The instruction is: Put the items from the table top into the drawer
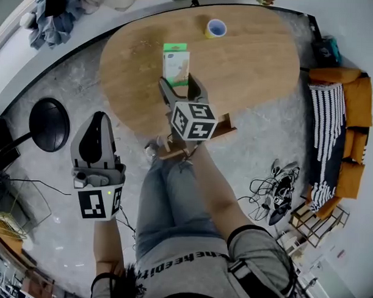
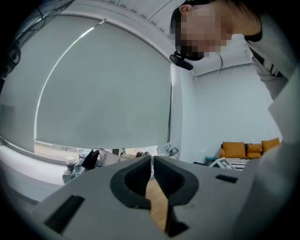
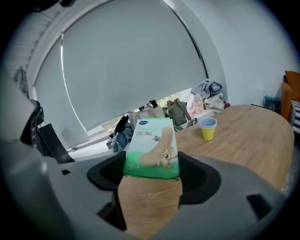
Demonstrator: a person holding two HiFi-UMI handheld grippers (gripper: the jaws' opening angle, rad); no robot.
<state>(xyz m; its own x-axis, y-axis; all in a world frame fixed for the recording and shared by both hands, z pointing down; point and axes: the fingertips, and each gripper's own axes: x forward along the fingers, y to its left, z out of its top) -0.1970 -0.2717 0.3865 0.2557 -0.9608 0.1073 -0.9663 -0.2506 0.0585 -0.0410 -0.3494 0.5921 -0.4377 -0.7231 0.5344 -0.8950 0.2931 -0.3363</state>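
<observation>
Right gripper [image 1: 181, 85] is extended forward over the near part of the wooden table [image 1: 257, 62], forearm stretched out above the person's lap. Its jaws are spread wide and pressed against both sides of the green-and-white box [image 1: 176, 64], grasping it. The box is upright, base on the table top. A yellow cup [image 1: 216, 28] stands well apart from it, near the far edge.

Left gripper [image 1: 101, 121] is held low beside the left leg, clear of the table. Its jaws are clenched together with nothing between them, and its own view faces a window blind [image 2: 103, 89].
</observation>
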